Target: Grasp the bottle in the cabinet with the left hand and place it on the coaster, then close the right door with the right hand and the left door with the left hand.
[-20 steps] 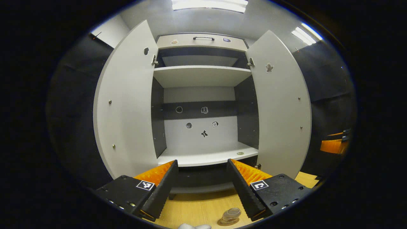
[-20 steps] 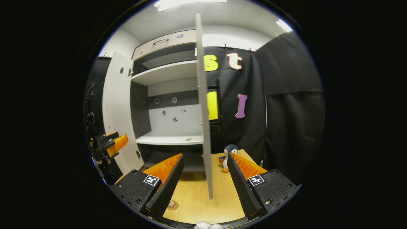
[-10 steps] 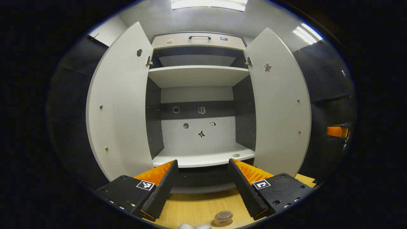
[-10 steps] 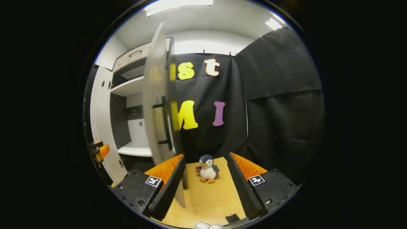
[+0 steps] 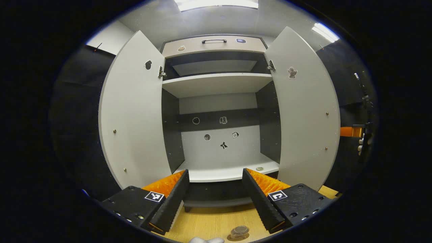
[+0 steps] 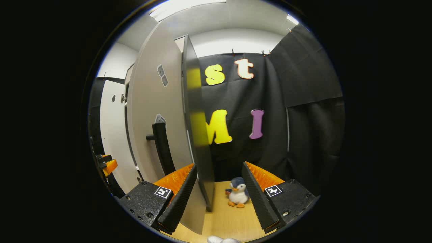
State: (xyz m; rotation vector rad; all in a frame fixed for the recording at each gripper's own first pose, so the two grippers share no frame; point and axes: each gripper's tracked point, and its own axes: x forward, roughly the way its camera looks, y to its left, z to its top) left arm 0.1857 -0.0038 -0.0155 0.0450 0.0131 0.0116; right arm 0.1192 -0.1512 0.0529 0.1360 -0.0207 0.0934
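Black door handle [image 6: 161, 148] faces right gripper [image 6: 219, 195]; bottle [image 5: 240, 231] below left gripper [image 5: 215, 197].

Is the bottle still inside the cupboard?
No, in the left gripper view the cupboard's shelves hold no bottle, and the bottle sits on the coaster on the wooden table.
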